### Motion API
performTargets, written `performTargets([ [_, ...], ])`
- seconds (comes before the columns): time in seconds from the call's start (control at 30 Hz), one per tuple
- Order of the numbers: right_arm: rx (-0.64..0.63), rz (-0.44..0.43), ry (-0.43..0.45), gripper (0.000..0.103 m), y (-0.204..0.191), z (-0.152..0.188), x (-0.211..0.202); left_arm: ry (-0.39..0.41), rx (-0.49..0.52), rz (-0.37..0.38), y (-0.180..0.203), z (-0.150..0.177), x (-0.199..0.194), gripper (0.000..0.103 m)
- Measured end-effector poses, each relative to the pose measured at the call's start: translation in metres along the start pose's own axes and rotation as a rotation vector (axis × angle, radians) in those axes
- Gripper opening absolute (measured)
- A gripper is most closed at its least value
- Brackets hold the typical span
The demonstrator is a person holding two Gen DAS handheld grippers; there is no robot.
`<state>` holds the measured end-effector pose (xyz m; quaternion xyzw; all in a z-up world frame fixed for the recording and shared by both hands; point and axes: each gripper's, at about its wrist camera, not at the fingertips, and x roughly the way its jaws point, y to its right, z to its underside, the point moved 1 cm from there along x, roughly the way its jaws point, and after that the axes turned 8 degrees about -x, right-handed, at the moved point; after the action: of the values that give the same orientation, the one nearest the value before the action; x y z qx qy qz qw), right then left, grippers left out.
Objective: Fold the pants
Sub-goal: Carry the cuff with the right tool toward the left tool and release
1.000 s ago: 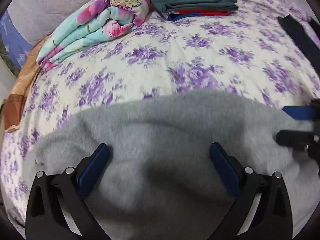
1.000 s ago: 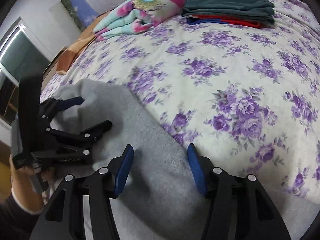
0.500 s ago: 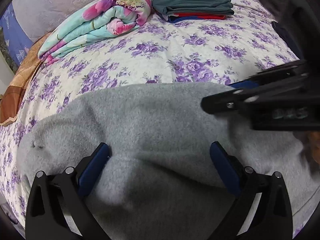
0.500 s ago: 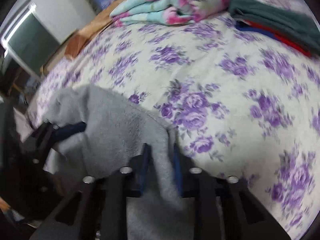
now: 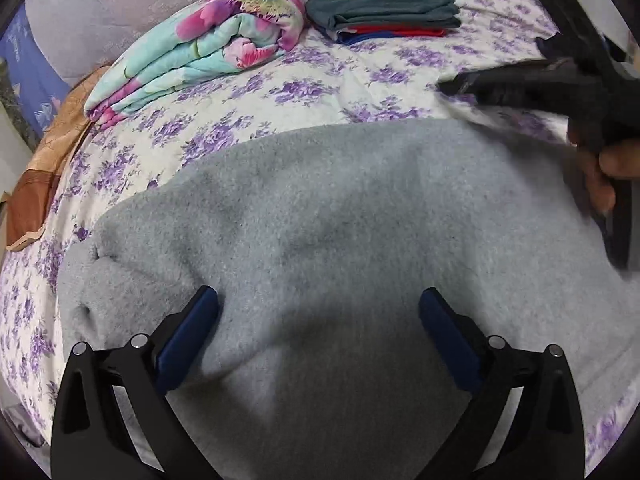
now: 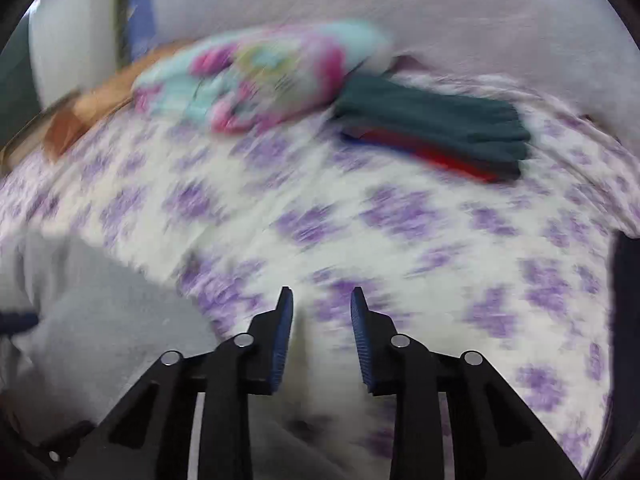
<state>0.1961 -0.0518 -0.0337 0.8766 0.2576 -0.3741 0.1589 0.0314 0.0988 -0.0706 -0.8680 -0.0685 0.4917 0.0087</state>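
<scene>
Both tools changed: right hand-held gripper [image 6: 318, 308], half a second ago pinching grey pants [image 5: 340, 248], now part-open, empty; left hand-held gripper [image 5: 318, 312] wide, empty at 6 o'clock — fold released.

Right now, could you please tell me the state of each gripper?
Left gripper: open wide, over the grey pants, gripping nothing.
Right gripper: partly open, holding nothing, over the floral bedsheet.

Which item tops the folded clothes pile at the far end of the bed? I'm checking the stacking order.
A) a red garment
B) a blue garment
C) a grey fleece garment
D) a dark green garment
D: the dark green folded garment lies on top, with red and blue layers showing beneath its edge, beside the rolled floral quilt.
</scene>
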Motion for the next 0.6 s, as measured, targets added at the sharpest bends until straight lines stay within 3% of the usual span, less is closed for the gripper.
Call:
performTargets([
  [0.1, 0.015, -0.223, -0.030, 0.030, -0.002, 0.013, -0.023, 0.022, -0.016, 0.044, -0.007, -0.001, -0.018, 0.098],
  [0.2, -0.079, -0.320, -0.095, 0.028, -0.027, 0.040, -0.031, 0.058, -0.083, 0.083, -0.024, -0.006, -0.031, 0.098],
  [0.27, -0.107, -0.238, -0.174, 0.020, -0.025, 0.057, -0.019, 0.050, -0.140, 0.063, -0.044, -0.009, -0.024, 0.098],
  [0.33, -0.009, -0.200, -0.154, 0.011, 0.005, 0.066, -0.026, 0.019, -0.165, 0.033, -0.057, -0.009, -0.011, 0.098],
  [0.37, 0.049, -0.085, -0.157, 0.016, 0.023, 0.068, -0.032, 0.005, -0.154, 0.023, -0.057, -0.006, -0.006, 0.098],
  [0.4, 0.108, 0.096, -0.129, 0.035, 0.044, 0.073, -0.047, 0.015, -0.133, -0.002, -0.055, -0.003, -0.006, 0.098],
  [0.43, 0.159, 0.170, -0.093, 0.037, 0.057, 0.080, -0.062, 0.024, -0.117, -0.023, -0.053, -0.001, -0.010, 0.098],
  [0.47, 0.201, 0.133, -0.066, 0.037, 0.065, 0.087, -0.074, 0.032, -0.102, -0.043, -0.049, 0.001, -0.014, 0.098],
  [0.5, 0.241, -0.013, -0.041, 0.040, 0.068, 0.098, -0.089, 0.042, -0.091, -0.045, -0.046, 0.003, -0.020, 0.098],
  [0.57, 0.269, -0.177, -0.019, 0.055, 0.063, 0.121, -0.106, 0.047, -0.078, 0.003, -0.040, 0.009, -0.028, 0.098],
  [0.6, 0.272, -0.204, -0.031, 0.061, 0.059, 0.131, -0.109, 0.044, -0.071, 0.027, -0.038, 0.012, -0.028, 0.098],
])
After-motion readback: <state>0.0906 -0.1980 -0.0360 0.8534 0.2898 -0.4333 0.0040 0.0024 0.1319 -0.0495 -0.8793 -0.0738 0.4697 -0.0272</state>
